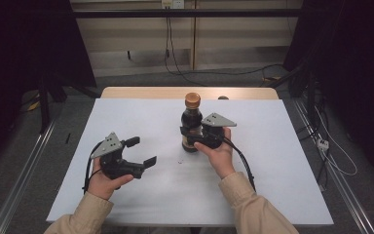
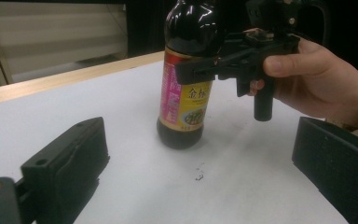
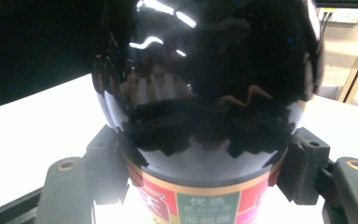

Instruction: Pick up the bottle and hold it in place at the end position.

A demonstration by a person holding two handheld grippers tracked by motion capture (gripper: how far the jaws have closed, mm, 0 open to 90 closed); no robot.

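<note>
Right tool [image 1: 189,138] clamps bottle [image 1: 191,122] — glare hides its label.

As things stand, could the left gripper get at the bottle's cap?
Probably yes: the left gripper is open, the cap stands bare above the right gripper, which clamps the bottle lower down.

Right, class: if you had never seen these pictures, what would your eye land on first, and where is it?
First, the dark sauce bottle with its gold cap, standing upright near the middle of the white table. The right gripper is clamped around the bottle's body at the top of its label. The left gripper is nearer the person, jaws open and holding nothing.
</note>
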